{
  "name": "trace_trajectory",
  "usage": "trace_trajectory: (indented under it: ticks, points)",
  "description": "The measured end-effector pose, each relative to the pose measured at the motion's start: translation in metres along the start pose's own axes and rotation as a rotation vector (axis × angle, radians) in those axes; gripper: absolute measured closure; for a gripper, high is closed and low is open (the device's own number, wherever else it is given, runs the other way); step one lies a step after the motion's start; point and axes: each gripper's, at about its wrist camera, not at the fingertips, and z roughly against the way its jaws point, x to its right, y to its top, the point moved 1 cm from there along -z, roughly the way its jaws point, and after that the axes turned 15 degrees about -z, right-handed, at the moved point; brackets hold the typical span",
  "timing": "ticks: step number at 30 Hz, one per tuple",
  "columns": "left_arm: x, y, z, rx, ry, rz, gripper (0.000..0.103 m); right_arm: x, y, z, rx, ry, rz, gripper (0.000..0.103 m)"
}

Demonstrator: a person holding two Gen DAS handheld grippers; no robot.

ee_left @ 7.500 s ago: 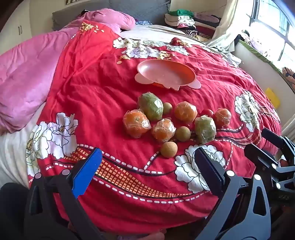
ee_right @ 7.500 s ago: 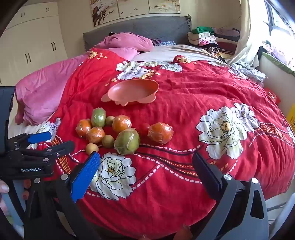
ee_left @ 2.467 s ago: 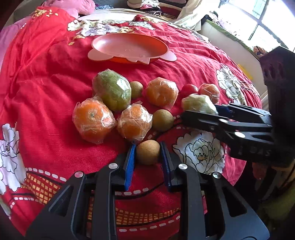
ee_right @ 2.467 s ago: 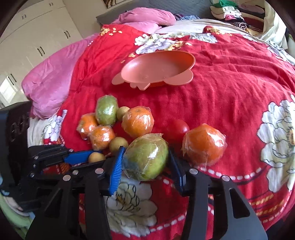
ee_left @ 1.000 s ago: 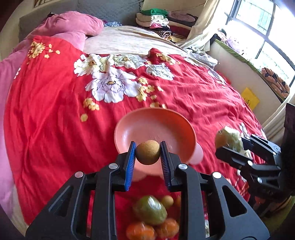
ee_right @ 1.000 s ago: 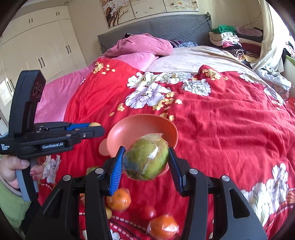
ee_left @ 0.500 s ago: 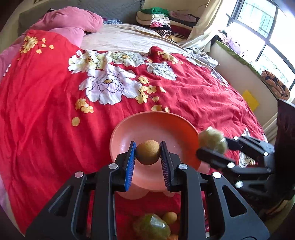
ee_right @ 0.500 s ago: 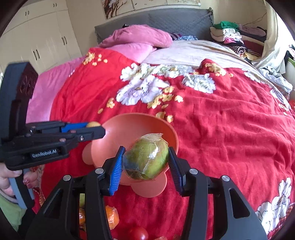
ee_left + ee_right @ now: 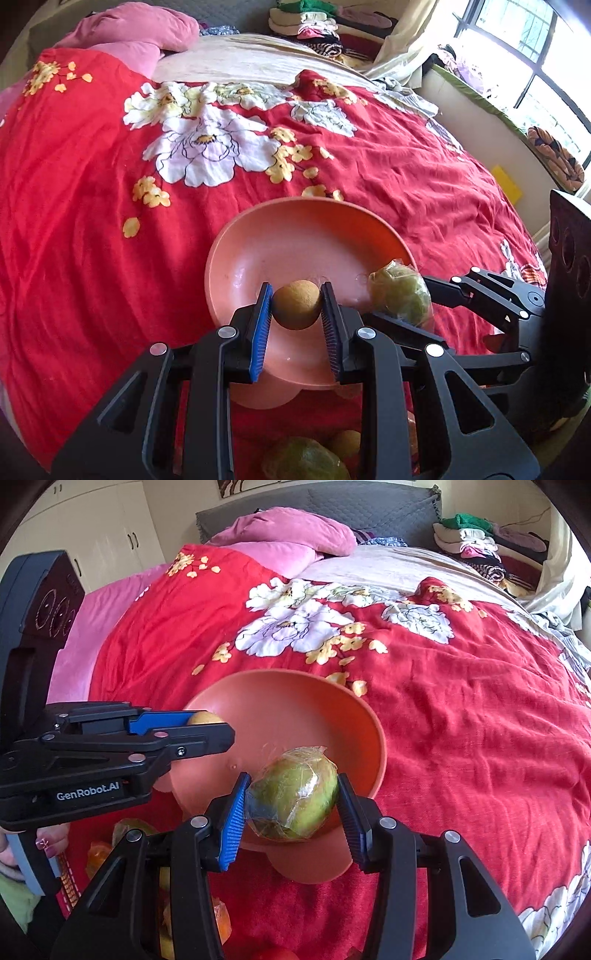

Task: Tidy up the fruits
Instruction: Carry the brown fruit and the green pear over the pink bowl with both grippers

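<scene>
Left wrist view: the left gripper (image 9: 296, 308) is clamping a small round brown fruit (image 9: 296, 304) between its blue-padded jaws, both pads pressing on the fruit's sides. The fruit is hanging over the inside of the pink bowl (image 9: 258, 236); whether it is touching the bowl floor cannot be told. The bowl is sitting on the red floral bedspread (image 9: 92, 221). To the right, the right gripper (image 9: 413, 306) is reaching in over the bowl's rim with a green fruit in clear wrap (image 9: 400, 295).

Right wrist view: the right gripper (image 9: 291, 803) is gripping the wrapped green fruit (image 9: 293, 797), its pads bearing on both flanks. The fruit is hanging over the near part of the bowl (image 9: 295, 694). The left gripper (image 9: 210, 727) is entering from the left, the brown fruit (image 9: 203, 718) partly showing at its tip, over the bowl's left rim. A hand (image 9: 44, 843) is holding that gripper's handle at the lower left.

More fruit is lying on the bedspread below the bowl: an orange in wrap (image 9: 98, 853) and a red fruit (image 9: 275, 953). Pink pillows (image 9: 291, 528) are lying at the head of the bed.
</scene>
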Motion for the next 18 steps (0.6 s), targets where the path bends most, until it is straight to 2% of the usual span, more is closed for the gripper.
trace_trajectory:
  ticks: [10,18]
  points:
    - [0.002,-0.005,-0.011,-0.042,0.008,-0.011,0.084,-0.004,-0.010,-0.001,-0.057,0.015,0.043,0.058]
    - [0.001,-0.007,-0.013,-0.048,0.008,-0.005,0.084,-0.005,-0.011,0.000,-0.055,0.006,0.046,0.056]
